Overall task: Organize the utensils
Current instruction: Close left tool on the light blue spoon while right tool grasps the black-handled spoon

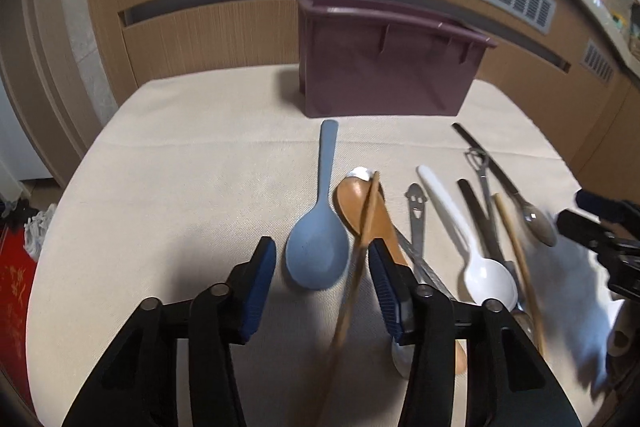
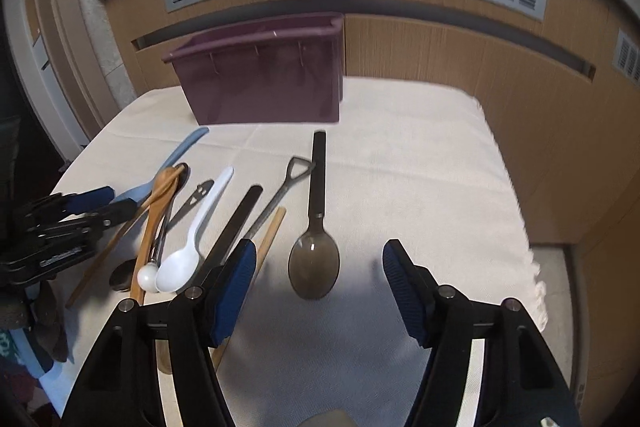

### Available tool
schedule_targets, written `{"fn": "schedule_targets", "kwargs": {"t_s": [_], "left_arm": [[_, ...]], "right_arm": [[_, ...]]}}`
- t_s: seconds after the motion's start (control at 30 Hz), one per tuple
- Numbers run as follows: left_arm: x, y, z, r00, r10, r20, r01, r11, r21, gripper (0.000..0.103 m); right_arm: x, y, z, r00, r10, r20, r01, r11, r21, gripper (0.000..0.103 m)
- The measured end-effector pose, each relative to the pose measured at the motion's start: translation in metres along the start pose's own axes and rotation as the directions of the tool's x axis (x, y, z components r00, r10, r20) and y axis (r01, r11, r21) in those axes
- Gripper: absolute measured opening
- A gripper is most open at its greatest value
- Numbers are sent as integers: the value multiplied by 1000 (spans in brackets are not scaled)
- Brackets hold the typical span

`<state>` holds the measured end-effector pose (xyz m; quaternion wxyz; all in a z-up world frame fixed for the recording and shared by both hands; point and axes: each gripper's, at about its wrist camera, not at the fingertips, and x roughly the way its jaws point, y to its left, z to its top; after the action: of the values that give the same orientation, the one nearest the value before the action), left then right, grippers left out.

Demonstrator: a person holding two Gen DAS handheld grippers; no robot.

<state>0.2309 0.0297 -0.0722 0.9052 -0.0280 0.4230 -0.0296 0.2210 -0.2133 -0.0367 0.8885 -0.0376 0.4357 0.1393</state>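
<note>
Purple plastic bin (image 1: pixel 384 67): stands at the far side of the cloth-covered table (image 1: pixel 180 167), open top; its contents cannot be seen from either view.

Utensils, loose, all on the cloth nearer than the bin:
- blue spoon (image 1: pixel 318 247), bowl nearest the camera, handle toward the bin;
- wooden spoon (image 1: pixel 362 211) with a chopstick (image 1: pixel 356 267) lying across it;
- white spoon (image 1: pixel 476 263), a smiley-handled steel piece (image 1: pixel 417 215), a second chopstick (image 1: pixel 516 259) and dark-handled cutlery, overlapping in a loose pile;
- dark spoon (image 2: pixel 314 259), black handle, lying alone, apart from the pile.

Left gripper (image 1: pixel 322 267): jaws wide apart, empty, just behind the blue spoon's bowl; the crossing chopstick runs between the pads.
Right gripper (image 2: pixel 318 267): jaws wide apart, empty, straddling the dark spoon's bowl, seemingly not touching it, though height above the cloth is hard to judge.

Step in hand, as judged: approach for first picks; nothing gathered yet.
Next move calls for: lowering the pads to either side of each spoon, closing, lifting, then carrying to the bin.

Obstructions: the chopstick beside the blue spoon could be caught in the left grasp; the pile sits just beside the right gripper's left pad.
</note>
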Motion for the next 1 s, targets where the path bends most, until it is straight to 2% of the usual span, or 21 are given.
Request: {"fn": "schedule_targets", "kwargs": {"t_s": [0.1,0.23,0.27,0.33,0.37,0.43,0.5,0.53,0.57,0.6,0.67,0.73,0.9,1.0], "left_arm": [[7,3,4,1000,4,-21,-5,999,-35,45],[10,9,9,999,-37,-15,35,997,-68,32],[4,9,10,999,-42,7,42,997,-70,32],[-24,10,14,994,-24,108,30,998,-54,30],[-41,10,18,986,-7,166,13,999,-36,29],[-69,9,25,968,20,251,-19,1000,-8,21],[-85,11,32,955,32,294,-34,999,2,21],[-88,14,35,953,31,301,-32,999,-1,20],[-90,17,38,952,34,305,-33,999,-5,19],[-90,21,40,952,39,305,-37,999,-10,18],[-88,28,39,954,42,295,-37,999,-23,18],[-83,37,38,960,32,279,-21,999,-40,18],[-67,56,29,980,3,201,19,994,-110,18],[-52,54,17,989,-27,145,44,992,-116,18]], "right_arm": [[-2,-1,1,1000,-7,14,7,1000,-15,64],[-3,-6,2,1000,-4,13,5,1000,-14,64],[-5,-7,2,1000,-8,17,8,1000,-16,64],[-7,-7,3,1000,-8,29,9,1000,-27,64],[-8,-7,5,999,-7,35,8,999,-33,64],[-4,-7,12,999,2,37,0,999,-43,64],[9,-6,23,999,19,30,-18,999,-44,61],[17,-6,27,1000,21,17,-21,999,-41,55],[31,-6,34,1000,24,-17,-24,999,-38,33],[42,-5,37,998,30,-48,-31,999,-37,23],[66,-4,46,993,45,-106,-49,998,-28,23],[80,0,49,992,30,-125,-36,998,-45,23],[100,13,58,992,-14,-126,1,995,-101,23],[104,17,60,992,-16,-128,3,994,-106,23]]}}
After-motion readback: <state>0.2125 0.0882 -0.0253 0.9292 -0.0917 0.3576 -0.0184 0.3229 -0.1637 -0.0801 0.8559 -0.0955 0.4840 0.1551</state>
